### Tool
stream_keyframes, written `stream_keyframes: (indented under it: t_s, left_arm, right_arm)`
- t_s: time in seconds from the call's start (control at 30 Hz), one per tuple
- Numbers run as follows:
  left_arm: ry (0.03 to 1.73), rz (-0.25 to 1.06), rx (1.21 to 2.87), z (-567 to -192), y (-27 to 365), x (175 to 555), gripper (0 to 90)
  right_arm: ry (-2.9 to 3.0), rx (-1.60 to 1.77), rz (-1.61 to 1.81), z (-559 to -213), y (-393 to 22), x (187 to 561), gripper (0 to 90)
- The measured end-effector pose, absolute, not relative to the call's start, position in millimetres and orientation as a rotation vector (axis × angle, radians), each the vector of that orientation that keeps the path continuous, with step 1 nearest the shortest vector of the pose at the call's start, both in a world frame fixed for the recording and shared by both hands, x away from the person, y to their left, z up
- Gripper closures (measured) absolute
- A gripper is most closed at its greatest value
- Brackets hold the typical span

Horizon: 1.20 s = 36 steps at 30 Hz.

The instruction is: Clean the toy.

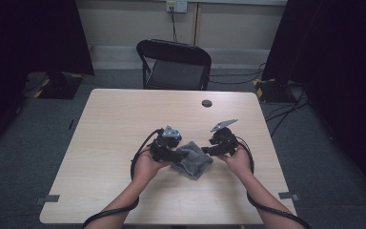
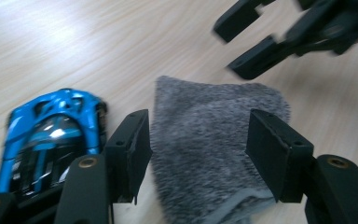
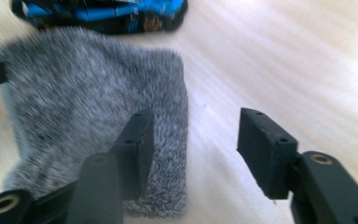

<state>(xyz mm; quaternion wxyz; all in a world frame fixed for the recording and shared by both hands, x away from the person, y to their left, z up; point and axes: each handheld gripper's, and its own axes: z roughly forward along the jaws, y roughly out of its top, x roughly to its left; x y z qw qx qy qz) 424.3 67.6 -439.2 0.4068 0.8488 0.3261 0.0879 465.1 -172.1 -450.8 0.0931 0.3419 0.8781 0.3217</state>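
A folded grey cloth (image 1: 192,160) lies on the worktop (image 1: 124,119). The left hand-held gripper (image 1: 176,155) and right hand-held gripper (image 1: 207,150) flank it, jaws apart, gripping nothing.

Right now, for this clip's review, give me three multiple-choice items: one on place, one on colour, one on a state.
1. Where does the grey cloth lie?
A. on the chair
B. on the table, between the two grippers
C. on the floor

2. What colour is the toy car beside the cloth?
A. blue
B. red
C. yellow

3. How do the left gripper jaws stand?
A. clamped on the car
B. shut on nothing
C. apart, over the cloth

Key: 1 B, the high view shows it there; 2 A, its body is bright blue; 3 C, the cloth shows in the gap.
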Motion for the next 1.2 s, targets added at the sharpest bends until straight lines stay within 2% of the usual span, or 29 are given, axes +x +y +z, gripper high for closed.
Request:
stream_keyframes:
  t_s: [0.2,0.3,0.37,0.4,0.6,0.8,0.83,0.93,1.13,1.17,1.2]
  left_arm:
    - [0.805,0.184,2.166,-450.1,54.7,421.1,42.1]
    - [0.802,0.175,2.173,-455.5,48.9,419.8,42.1]
    - [0.796,0.174,2.19,-459.1,45.1,419.2,42.1]
    - [0.798,0.174,2.198,-461.3,43.2,419.2,42.1]
    - [0.814,0.138,2.255,-477.5,36.8,418.7,45.6]
    - [0.803,0.149,2.278,-475.3,33.2,418.9,46.7]
    - [0.799,0.159,2.27,-473.3,32.4,419.5,46.1]
    - [0.811,0.226,2.222,-466.9,27.7,422.1,37.3]
    - [0.858,0.3,2.212,-470.8,8.7,432.8,29.8]
    - [0.863,0.313,2.229,-474.2,5.4,433.1,29.1]
    - [0.865,0.322,2.244,-478.1,2.4,432.8,29.1]
  right_arm:
    - [2.659,1.011,0.922,-471.7,-164.1,466.4,56.8]
    - [2.683,1.002,0.93,-475.9,-161.4,466.5,67.9]
    - [2.71,0.992,0.933,-477.0,-160.4,467.2,81.0]
    - [2.706,0.984,0.914,-476.2,-159.8,467.3,83.8]
    - [2.606,1.039,0.84,-471.1,-168.7,474.0,86.8]
    - [2.595,1.076,0.889,-473.0,-175.0,476.0,85.0]
    - [2.593,1.065,0.889,-472.5,-174.4,475.4,82.6]
    - [2.555,1.079,0.919,-470.2,-174.4,474.8,64.7]
    - [2.476,1.113,0.955,-463.1,-181.5,478.0,52.4]
    - [2.456,1.124,0.953,-461.8,-184.5,479.0,47.7]
    - [2.456,1.124,0.953,-461.8,-184.5,479.0,47.7]
